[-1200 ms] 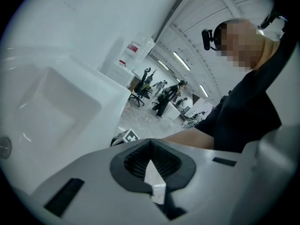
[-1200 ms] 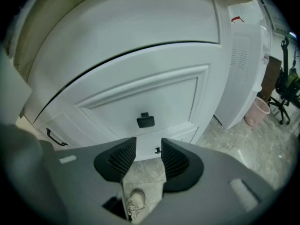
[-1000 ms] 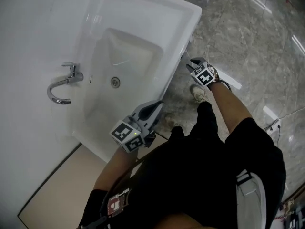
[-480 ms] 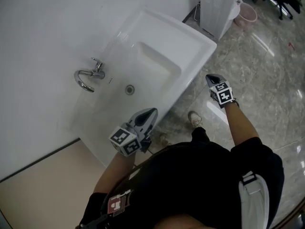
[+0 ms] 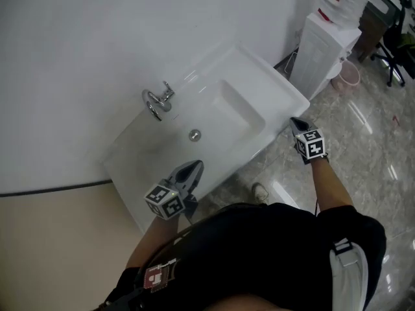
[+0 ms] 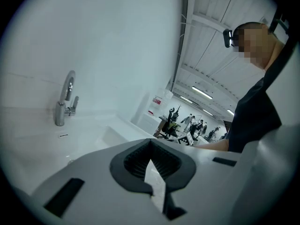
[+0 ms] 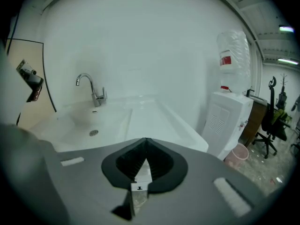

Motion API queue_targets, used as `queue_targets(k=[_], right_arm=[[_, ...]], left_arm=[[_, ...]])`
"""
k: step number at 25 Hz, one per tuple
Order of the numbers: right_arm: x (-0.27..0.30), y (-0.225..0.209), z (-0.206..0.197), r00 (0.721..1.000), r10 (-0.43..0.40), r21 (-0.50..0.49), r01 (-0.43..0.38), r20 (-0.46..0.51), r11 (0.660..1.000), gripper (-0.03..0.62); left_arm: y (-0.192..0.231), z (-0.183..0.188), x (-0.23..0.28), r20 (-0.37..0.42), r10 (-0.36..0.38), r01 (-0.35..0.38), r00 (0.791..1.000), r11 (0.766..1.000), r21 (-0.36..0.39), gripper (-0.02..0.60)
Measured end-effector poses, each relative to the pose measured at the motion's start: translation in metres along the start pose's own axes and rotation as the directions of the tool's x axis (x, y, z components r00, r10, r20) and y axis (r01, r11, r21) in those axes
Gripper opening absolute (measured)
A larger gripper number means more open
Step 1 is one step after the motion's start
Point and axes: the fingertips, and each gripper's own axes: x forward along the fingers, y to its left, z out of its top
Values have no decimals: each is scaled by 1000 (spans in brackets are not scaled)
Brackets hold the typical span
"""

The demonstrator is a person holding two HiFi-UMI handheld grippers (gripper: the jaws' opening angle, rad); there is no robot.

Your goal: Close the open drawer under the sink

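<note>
**Sink**: white rectangular basin against a white wall. Chrome faucet at its back edge, drain at the middle of the bowl.

**Drawer under the sink:** hidden beneath the basin in all three views, so its position cannot be told.

**Left gripper**: over the sink's front edge, towards the front-left corner, pointing at the bowl. Jaws together at the tips, with nothing between them.

**Right gripper**: at the sink's front-right corner, just beside the rim. Its jaws have just been closing and now meet, with nothing held.

**Water dispenser**: white cabinet with a bottle on top, standing on the floor off the sink's right end.

**Pink bin**: on the floor just beside the dispenser.

**Office chair**: dark, beyond the bin.

**Floor**: glossy grey marble.

**Shoe**: light-coloured, on the floor below the sink's front edge.
</note>
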Motion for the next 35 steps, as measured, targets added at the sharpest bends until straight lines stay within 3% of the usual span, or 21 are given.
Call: queue_targets(k=[4,7,15,19,25,28,35], right_arm=[[5,31,44,999,39,-53,-37,20,998,0],[11,61,77,996,78,-81,-74,38,994,0],[31,173,147,980,194,-149,-184,54,972,-1],[44,240,176,965,253,-159,-241,63,957,0],[45,344,213,929,362,-180,-344,80,922,-2],[50,393,228,906,417,-219,-392,77,893,0],[44,476,253,843,531,-249,-497,92,832,-1]], left_arm=[[27,23,-50,96,85,-84,992,996,-11,-9],[47,36,-92,169,153,-150,974,988,-30,-9],[101,45,-219,319,329,-314,889,944,-99,-9],[128,46,-279,373,388,-363,843,921,-138,-9],[144,42,-353,404,426,-396,809,904,-160,-9],[153,45,-386,428,453,-422,782,890,-171,-9],[165,46,-439,447,491,-465,748,868,-175,-9]])
